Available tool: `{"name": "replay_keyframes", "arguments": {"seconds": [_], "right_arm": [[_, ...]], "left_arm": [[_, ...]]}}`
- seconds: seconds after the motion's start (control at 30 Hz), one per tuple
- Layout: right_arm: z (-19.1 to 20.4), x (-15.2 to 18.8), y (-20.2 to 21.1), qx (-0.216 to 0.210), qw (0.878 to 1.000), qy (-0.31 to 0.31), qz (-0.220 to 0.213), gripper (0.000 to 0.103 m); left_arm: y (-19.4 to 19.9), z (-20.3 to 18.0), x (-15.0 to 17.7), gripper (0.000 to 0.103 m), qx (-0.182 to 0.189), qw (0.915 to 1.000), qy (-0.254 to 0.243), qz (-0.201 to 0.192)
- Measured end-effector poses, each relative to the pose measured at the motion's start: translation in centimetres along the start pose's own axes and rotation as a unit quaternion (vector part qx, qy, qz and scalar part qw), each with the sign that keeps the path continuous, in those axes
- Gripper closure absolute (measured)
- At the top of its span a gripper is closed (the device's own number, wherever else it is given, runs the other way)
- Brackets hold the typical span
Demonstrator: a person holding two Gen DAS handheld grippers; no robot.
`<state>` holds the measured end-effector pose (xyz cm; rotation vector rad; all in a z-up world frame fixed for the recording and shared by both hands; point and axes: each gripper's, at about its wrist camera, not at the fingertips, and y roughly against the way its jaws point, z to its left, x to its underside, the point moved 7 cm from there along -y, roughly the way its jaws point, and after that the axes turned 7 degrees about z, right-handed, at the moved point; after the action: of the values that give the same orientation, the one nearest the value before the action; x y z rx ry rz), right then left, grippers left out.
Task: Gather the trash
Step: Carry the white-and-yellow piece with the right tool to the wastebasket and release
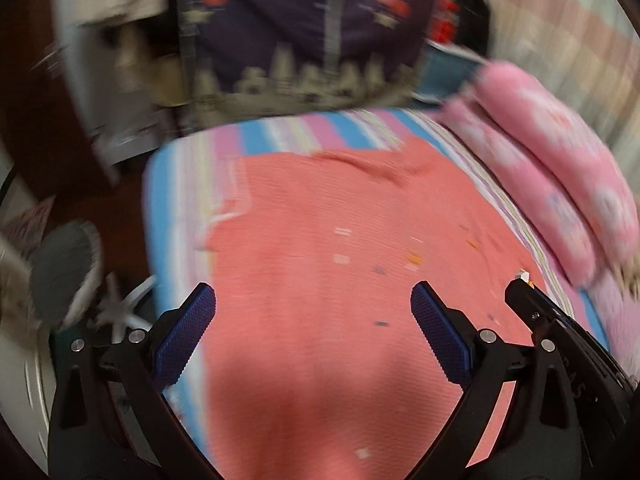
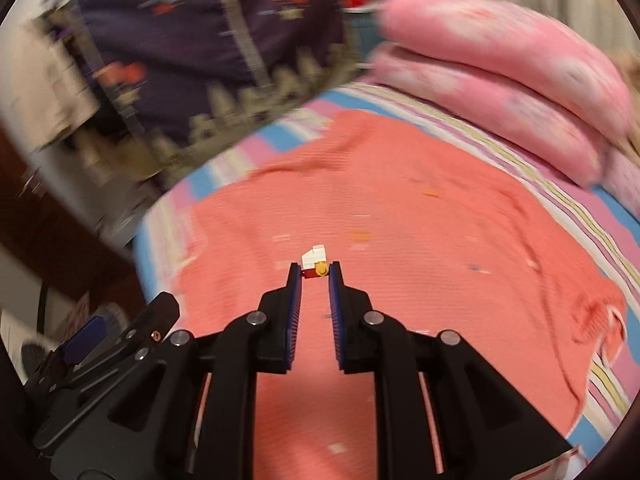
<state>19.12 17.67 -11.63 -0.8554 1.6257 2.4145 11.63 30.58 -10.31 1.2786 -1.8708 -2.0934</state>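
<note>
A small scrap of trash (image 2: 315,261), white with a red and yellow part, is pinched at the very tips of the right gripper (image 2: 315,270), whose blue pads are drawn in narrow on it. The scrap sits dead ahead along the fingers and juts slightly past them. It is held above the coral cloth (image 2: 400,208) spread over the striped bedsheet (image 2: 520,152).

The left gripper (image 1: 313,296) is spread wide and holds nothing. From its camera the right gripper's tip is seen just to its right, with the scrap (image 1: 522,274) poking out.

More scraps (image 1: 343,232) lie scattered on the cloth, ahead of both grippers. They are judged nearer to the empty left gripper's line, so that arm is the better placed for the next pick.

Both views are heavily blurred. The scraps' shapes and long axes cannot be made out. No bin or bag for the trash is seen. The pink folded blanket (image 2: 500,72) and the dark patterned fabric (image 2: 200,40) are cut off at the frame edges.
</note>
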Motion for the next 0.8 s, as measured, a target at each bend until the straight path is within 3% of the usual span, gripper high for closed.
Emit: {"name": "replay_keyframes", "arguments": {"seconds": [0.2, 0.4, 0.6, 0.7, 0.8], "right_arm": [[13.2, 4.3, 0.0, -0.072, 0.992, 0.099, 0.029, 0.089], [25.2, 13.4, -1.5, -0.125, 0.968, 0.192, 0.106, 0.089], [31.2, 22.6, -3.3, -0.121, 0.937, 0.269, 0.189, 0.089], [32.1, 25.5, -4.0, -0.114, 0.925, 0.288, 0.218, 0.087], [32.2, 26.5, -4.4, -0.084, 0.923, 0.294, 0.232, 0.07]], "left_arm": [[4.4, 14.9, 2.5, 0.007, -0.072, 0.9908, 0.113, -0.017], [7.4, 28.2, 9.6, 0.007, -0.157, 0.9676, 0.198, 0.007], [7.2, 36.9, 18.2, 0.007, -0.209, 0.9397, 0.263, 0.066], [6.8, 38.5, 21.2, 0.007, -0.211, 0.9289, 0.29, 0.092], [6.8, 39.5, 22.6, 0.007, -0.215, 0.9208, 0.309, 0.102]]}}
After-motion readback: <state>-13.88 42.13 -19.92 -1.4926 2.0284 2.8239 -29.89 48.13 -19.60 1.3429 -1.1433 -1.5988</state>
